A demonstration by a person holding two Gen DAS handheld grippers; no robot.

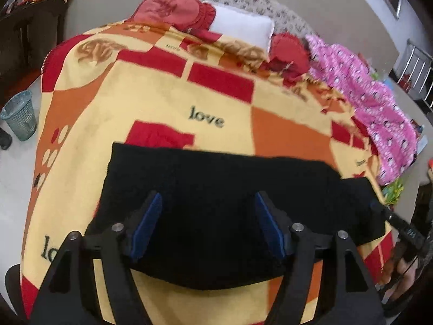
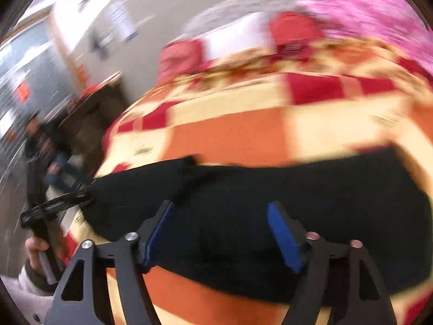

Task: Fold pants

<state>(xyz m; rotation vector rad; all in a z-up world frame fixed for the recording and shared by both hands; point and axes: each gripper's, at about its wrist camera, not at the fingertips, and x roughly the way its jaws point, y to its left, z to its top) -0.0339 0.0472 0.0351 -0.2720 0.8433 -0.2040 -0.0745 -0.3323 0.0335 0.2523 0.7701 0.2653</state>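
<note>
Spread across the bed, a patterned blanket (image 1: 173, 103) carries the black pants (image 1: 222, 189), already folded into a compact rectangle. Both left gripper (image 1: 207, 224) and right gripper (image 2: 223, 233) hover above with jaws spread, holding nothing, probably poised for another fold.

Even indoor light; left wrist view mostly sharp, right wrist view smeared by motion blur, both bowed at fisheye edges

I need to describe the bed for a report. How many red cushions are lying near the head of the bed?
2. One red cushion lies left of the white pillow, the other red cushion right of it, beside the pink blanket. More may be hidden.
</note>
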